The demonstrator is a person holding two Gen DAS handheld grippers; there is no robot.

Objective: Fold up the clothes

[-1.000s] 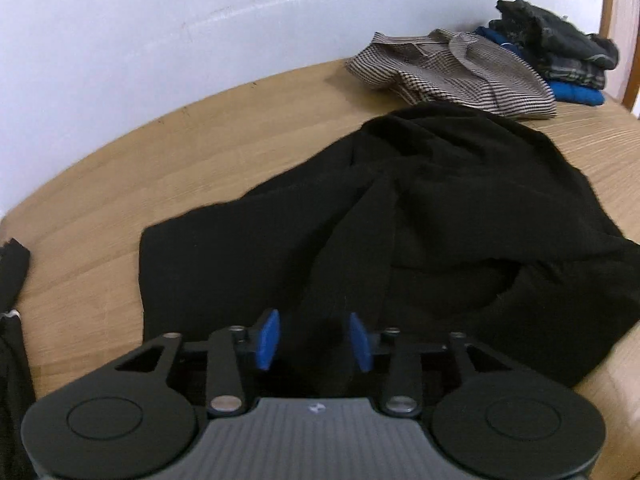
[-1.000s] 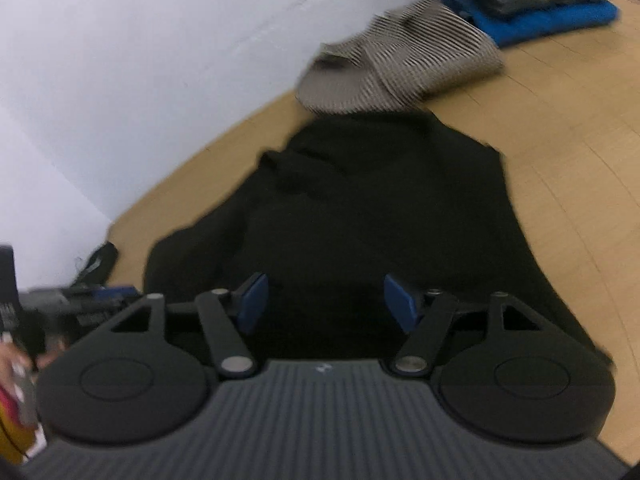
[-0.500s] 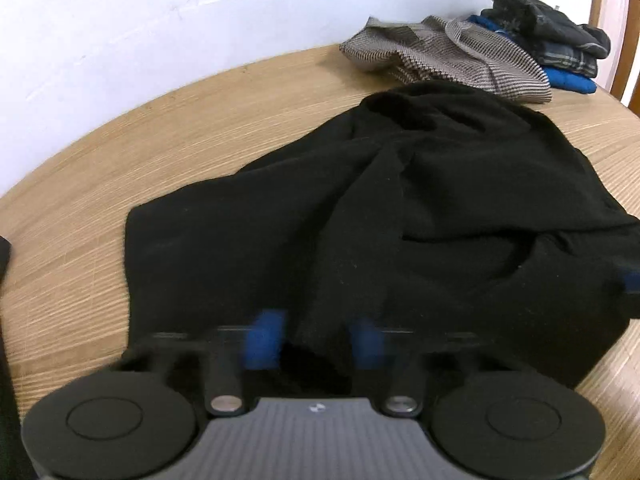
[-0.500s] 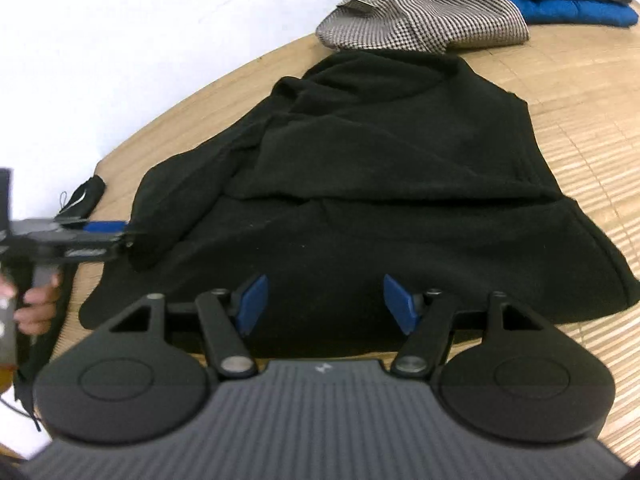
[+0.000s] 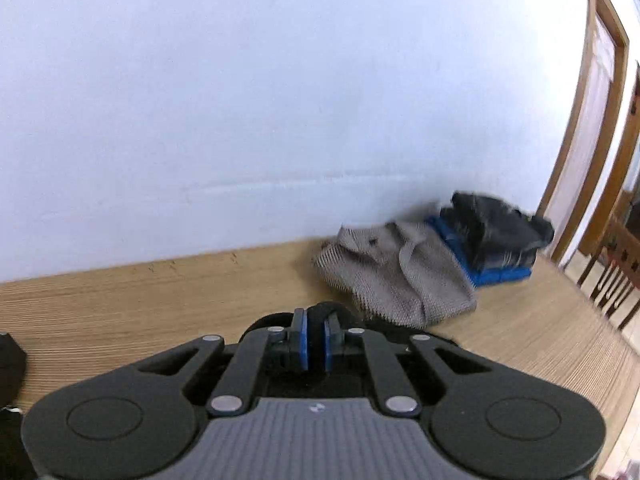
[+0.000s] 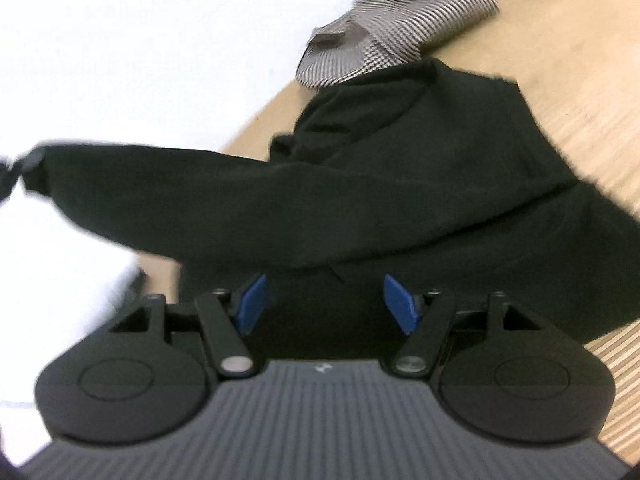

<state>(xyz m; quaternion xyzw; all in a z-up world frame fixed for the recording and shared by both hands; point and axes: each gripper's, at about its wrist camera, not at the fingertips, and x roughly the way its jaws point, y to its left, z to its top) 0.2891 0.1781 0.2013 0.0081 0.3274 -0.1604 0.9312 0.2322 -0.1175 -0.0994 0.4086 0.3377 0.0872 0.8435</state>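
A black garment lies crumpled on the wooden table. My left gripper is shut on a fold of the black garment and holds it raised; in the right wrist view that sleeve stretches up to the left, where the left gripper pinches its end. My right gripper is open, hovering just above the near part of the garment, holding nothing.
A checked grey garment lies at the back by the white wall, also in the right wrist view. Beside it is a stack of folded clothes on a blue one. A wooden door frame and chair stand at right.
My left gripper closed on the black garment and lifted its sleeve up off the table. My right gripper stayed open and moved closer over the garment.
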